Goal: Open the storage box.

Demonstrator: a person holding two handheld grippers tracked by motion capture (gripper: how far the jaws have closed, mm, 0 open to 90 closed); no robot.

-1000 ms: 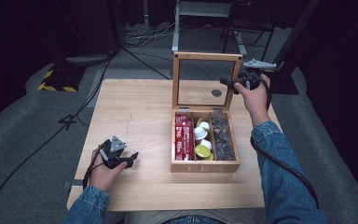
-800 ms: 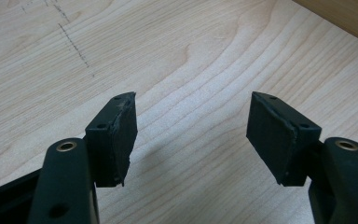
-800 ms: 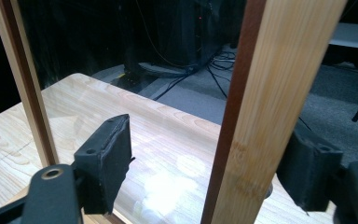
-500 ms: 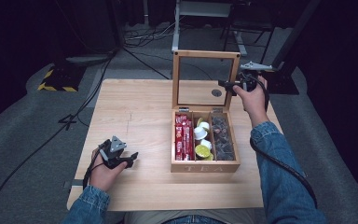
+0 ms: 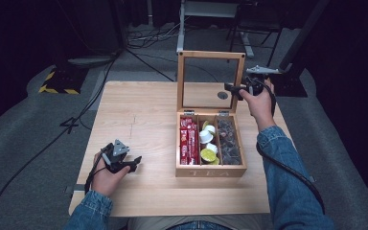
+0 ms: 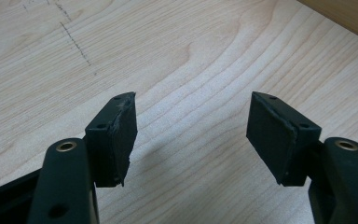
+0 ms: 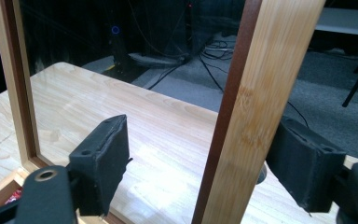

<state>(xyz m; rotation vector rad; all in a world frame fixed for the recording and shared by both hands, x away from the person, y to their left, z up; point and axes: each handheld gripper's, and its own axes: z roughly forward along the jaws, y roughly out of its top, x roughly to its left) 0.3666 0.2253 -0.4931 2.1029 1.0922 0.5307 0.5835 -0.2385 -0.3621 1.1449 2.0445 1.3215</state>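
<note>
A wooden tea box (image 5: 211, 171) stands right of the table's middle with its glass-paned lid (image 5: 211, 55) raised upright. My right gripper (image 5: 233, 89) is at the lid's right edge. In the right gripper view the lid's side rail (image 7: 256, 93) stands between the jaws of the right gripper (image 7: 205, 140). These jaws have just been opening, and the left pad (image 7: 107, 158) is clear of the wood. My left gripper (image 5: 135, 163) rests at the front left. In its own view the left gripper (image 6: 191, 135) is open over bare wood, holding nothing.
The box holds red packets (image 5: 187, 141), white and yellow capsules (image 5: 207, 143) and dark sachets (image 5: 229, 141) in three compartments. A round dark hole (image 5: 223, 95) shows in the tabletop (image 5: 139, 110) behind the lid. Cables and stand legs lie on the floor beyond the table.
My right hand has shifted only slightly beside the lid's right edge, and the lid still stands upright. The left hand and the box have not moved.
</note>
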